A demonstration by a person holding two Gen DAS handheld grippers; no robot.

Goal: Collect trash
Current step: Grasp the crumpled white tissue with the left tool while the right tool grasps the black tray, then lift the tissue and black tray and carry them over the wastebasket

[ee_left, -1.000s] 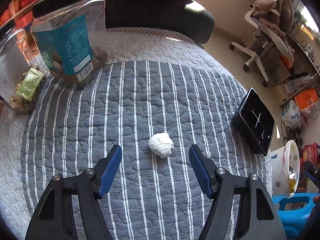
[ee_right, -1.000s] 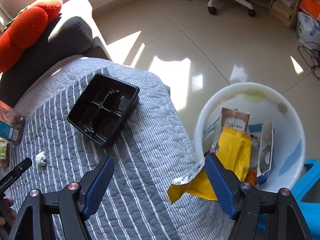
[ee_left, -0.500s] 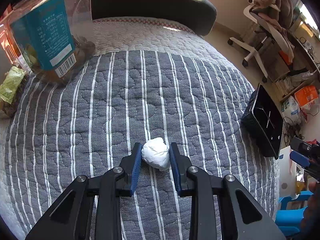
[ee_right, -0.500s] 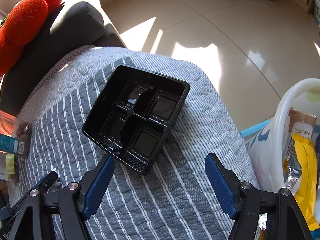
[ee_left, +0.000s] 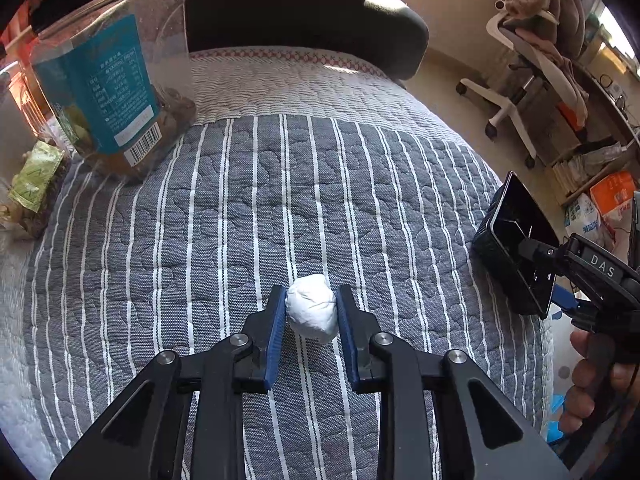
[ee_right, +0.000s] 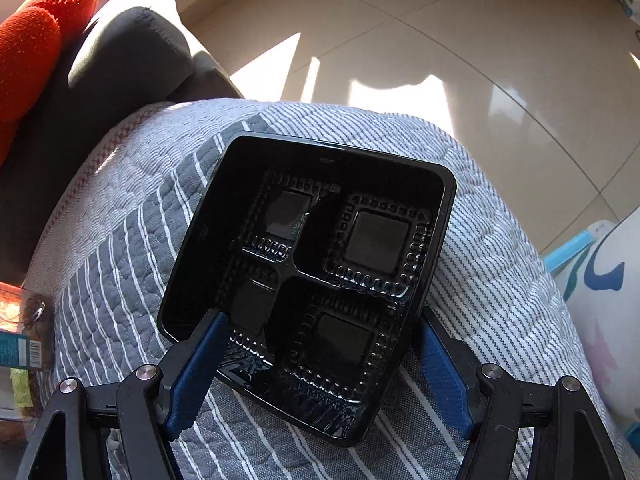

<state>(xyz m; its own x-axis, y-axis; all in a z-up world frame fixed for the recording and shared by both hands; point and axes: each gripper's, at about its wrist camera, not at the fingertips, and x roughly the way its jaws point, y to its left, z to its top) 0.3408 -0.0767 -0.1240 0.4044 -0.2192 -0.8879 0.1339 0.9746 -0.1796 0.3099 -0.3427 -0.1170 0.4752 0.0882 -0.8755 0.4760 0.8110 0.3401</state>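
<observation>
- I'm looking into a lived-in home room: a quilted striped blanket (ee_left: pixel 320 208) over soft furniture fills mid-frame.
- Upper right, a swivel chair (ee_left: pixel 532 80) draped with clothes.
- Glossy tiled floor (ee_right: pixel 400 40) catches sunlight, top of frame.

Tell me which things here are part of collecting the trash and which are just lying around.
Part of the job:
- white paper wad, pinched in the left gripper
- black plastic tray, with the right gripper open around its near end
- white bin beside the bed

Just lying about:
- clear snack jar
- striped quilt
- office chair
- orange cushion
</observation>
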